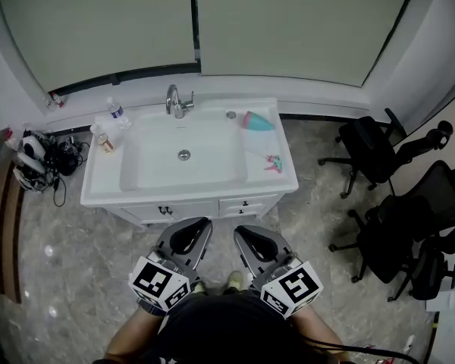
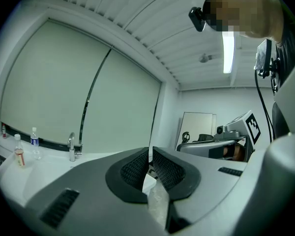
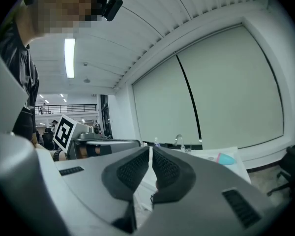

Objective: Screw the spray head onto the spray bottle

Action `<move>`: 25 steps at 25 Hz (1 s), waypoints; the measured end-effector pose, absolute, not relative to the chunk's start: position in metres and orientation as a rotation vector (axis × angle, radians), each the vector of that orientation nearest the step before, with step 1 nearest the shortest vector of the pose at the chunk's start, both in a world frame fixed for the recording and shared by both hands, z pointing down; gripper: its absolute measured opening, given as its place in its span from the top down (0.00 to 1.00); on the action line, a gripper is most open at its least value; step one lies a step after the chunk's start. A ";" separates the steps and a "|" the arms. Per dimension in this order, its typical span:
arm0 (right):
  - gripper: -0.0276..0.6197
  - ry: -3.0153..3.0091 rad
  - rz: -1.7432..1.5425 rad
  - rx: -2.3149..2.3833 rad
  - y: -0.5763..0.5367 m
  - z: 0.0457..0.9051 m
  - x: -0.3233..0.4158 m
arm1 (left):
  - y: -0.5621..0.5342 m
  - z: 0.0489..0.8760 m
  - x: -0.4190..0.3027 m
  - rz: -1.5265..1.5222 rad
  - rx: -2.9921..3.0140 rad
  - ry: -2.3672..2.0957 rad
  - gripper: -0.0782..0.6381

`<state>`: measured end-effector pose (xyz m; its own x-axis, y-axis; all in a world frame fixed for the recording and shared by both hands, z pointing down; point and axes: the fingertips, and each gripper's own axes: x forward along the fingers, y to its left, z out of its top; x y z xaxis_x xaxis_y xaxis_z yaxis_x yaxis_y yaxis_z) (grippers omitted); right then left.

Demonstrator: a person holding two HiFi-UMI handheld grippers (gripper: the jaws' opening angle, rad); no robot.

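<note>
Spray bottle (image 1: 258,121), teal, lies on its side at the bench's (image 1: 98,192) far right corner, well ahead of both jaws. The small teal-and-pink piece nearer them on the right rim is judged to be the spray head (image 1: 273,162), though it is too small to be sure.

Left gripper (image 2: 150,152): jaws pressed together, nothing between the pads. Right gripper (image 3: 151,151): jaws likewise pressed together and empty. The two are held side by side, near level, close to the person's body and short of the bench's front edge, with floor below them. This is judged a carrying posture, with no grasp yet begun.

Ahead of the jaws is the basin (image 1: 183,158). Bottle and head lie apart, ahead and to the right of the right jaws, so that gripper is the nearer. Each part will probably need its own gripper, and the bottle must be lifted or stood up before the head can thread on.

Beyond the left jaws stand the faucet (image 1: 178,101) and two small bottles (image 1: 105,141), which seem unrelated to the task. Chairs (image 1: 375,154) stand well off to the right.
</note>
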<state>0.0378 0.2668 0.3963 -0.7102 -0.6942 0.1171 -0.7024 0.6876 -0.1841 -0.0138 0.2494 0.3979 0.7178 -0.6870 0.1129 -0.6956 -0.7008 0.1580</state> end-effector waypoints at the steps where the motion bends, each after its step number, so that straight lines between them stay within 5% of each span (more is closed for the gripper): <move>1: 0.96 -2.847 0.342 1.187 0.267 0.399 0.045 | 0.249 0.400 -0.008 0.072 2.730 -1.113 0.88; 13: 0.96 -2.842 0.405 1.222 0.244 0.415 0.111 | 0.230 0.417 0.061 0.167 2.719 -1.097 0.88; 25: 0.96 -2.757 0.434 1.348 0.148 0.429 0.111 | 0.124 0.432 0.057 0.190 2.740 -0.981 0.88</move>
<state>0.1113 0.1475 0.4289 -0.6211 -0.7675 0.1590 -0.7792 0.5827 -0.2309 0.0565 0.1245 0.4324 0.7681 -0.6097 0.1956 -0.6387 -0.7513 0.1663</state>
